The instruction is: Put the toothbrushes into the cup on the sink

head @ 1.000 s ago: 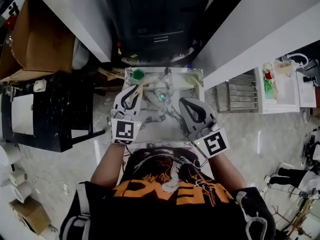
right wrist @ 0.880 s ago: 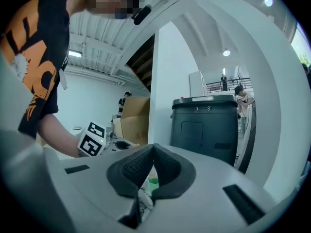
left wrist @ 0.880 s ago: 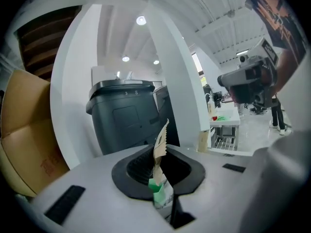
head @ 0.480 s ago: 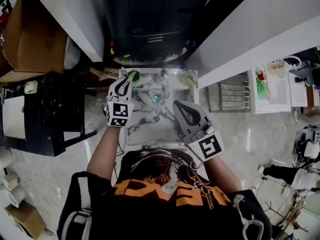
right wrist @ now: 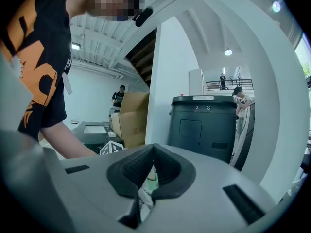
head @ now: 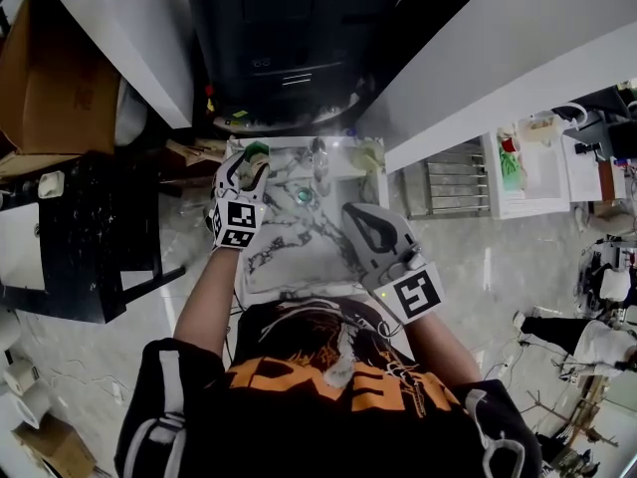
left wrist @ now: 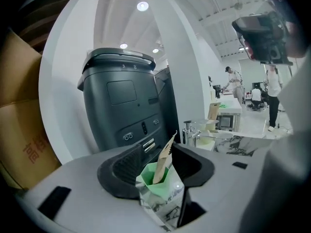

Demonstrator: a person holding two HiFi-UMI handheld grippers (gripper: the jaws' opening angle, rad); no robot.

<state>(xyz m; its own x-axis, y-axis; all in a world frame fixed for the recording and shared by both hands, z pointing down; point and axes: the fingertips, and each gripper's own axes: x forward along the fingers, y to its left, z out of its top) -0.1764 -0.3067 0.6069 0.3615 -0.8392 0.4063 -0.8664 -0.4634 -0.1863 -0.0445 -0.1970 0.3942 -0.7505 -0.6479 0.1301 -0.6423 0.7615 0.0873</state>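
The left tool (left wrist: pixel 158 155) hangs over the back-left corner of the marbled sink counter (head: pixel 289 257), its jaws opening, with the toothbrush (left wrist: pixel 163 159) standing between them but no pad pressing on it. The brush leans in the green cup (left wrist: pixel 160 198), which sits right under the tool. The right tool (right wrist: pixel 151 165) is fully closed with nothing in it, and it hovers over the front-right part of the counter. The brush looks like a thin, flat, tan stick, so I judge it light and stiff, easy to pinch but quick to swivel in a loose grip. The best hold is across the flat of the upper handle that stands clear of the rim. The cup also seems light and might tip if the brush is dragged sideways. The brush's lower end is hidden inside the cup, and I cannot tell which end carries the bristles. In the head view the left tool (head: pixel 251 159) covers much of the cup (head: pixel 257 149), and the veined marble makes it hard to tell whether more toothbrushes lie on the counter.
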